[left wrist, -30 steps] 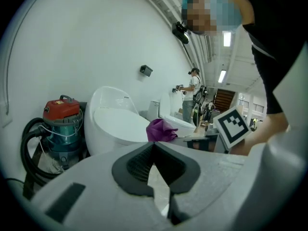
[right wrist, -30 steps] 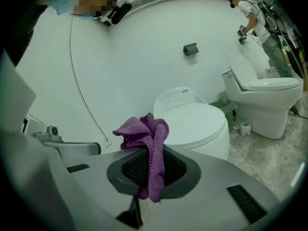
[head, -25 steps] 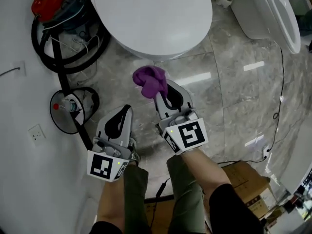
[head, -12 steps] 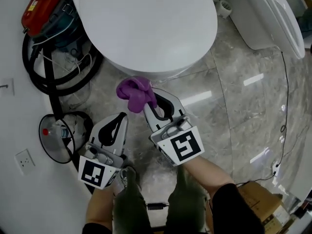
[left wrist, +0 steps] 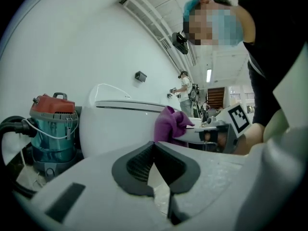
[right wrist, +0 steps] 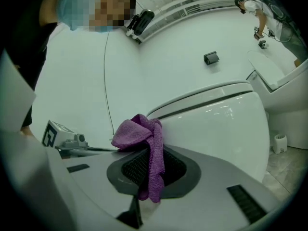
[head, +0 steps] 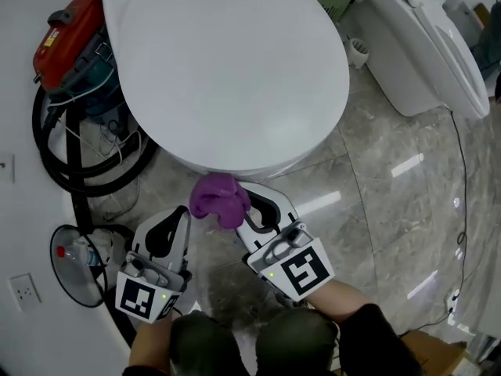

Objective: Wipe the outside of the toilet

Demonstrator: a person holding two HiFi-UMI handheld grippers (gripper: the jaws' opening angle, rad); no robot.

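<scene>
At toilet front, low by the rim: R gripper jaws clenched on purple cloth. Cloth is bunched over the tips, right next to toilet; can't confirm contact. L gripper just beside it on the left, jaws closed together, nothing btwn them. Red vac + black hose on floor, left of toilet.

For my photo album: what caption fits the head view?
Right gripper holds a purple cloth at the toilet's front; left gripper, shut and empty, beside it.
</scene>
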